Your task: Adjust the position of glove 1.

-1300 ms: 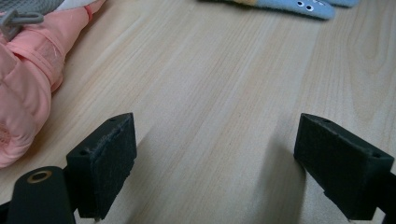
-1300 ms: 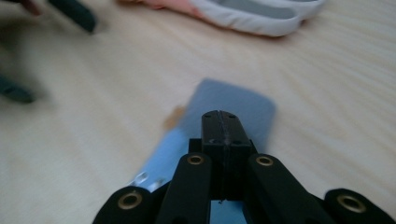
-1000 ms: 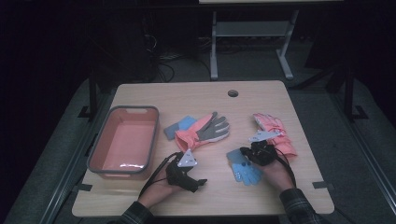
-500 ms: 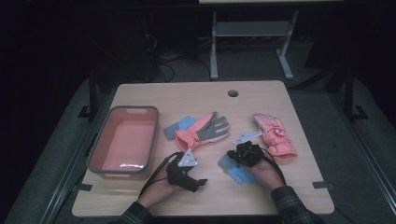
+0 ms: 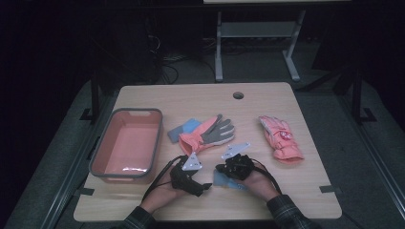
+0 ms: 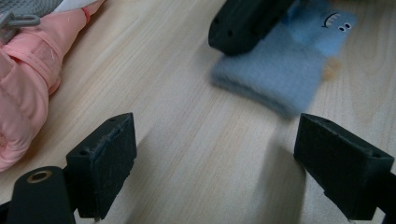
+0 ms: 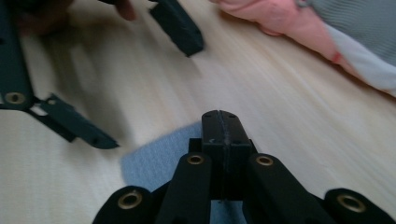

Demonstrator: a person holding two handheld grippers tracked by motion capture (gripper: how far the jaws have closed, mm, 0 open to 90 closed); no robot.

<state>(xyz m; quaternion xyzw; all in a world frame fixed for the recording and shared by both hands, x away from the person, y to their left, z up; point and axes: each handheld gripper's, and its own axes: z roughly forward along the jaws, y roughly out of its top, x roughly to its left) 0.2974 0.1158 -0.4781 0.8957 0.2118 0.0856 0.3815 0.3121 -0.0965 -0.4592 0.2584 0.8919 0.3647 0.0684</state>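
Note:
A small blue fleece mitten with a cartoon face lies near the table's front edge. My right gripper is shut on it. The pads meet at the tip and the blue cloth trails beneath them. My left gripper rests just to its left. It stands open, with bare wood between its jaws and the mitten a short way ahead. A pink glove with a grey palm lies behind both grippers, and a second blue mitten sits at its left.
A pink bin stands at the table's left. Another pink glove lies at the right. A round cable hole is near the table's back edge. Bare wood stretches across the back of the table.
My right gripper has slid leftward along the front of the table, and the blue mitten has come with it toward the left gripper. The left gripper has stayed put.

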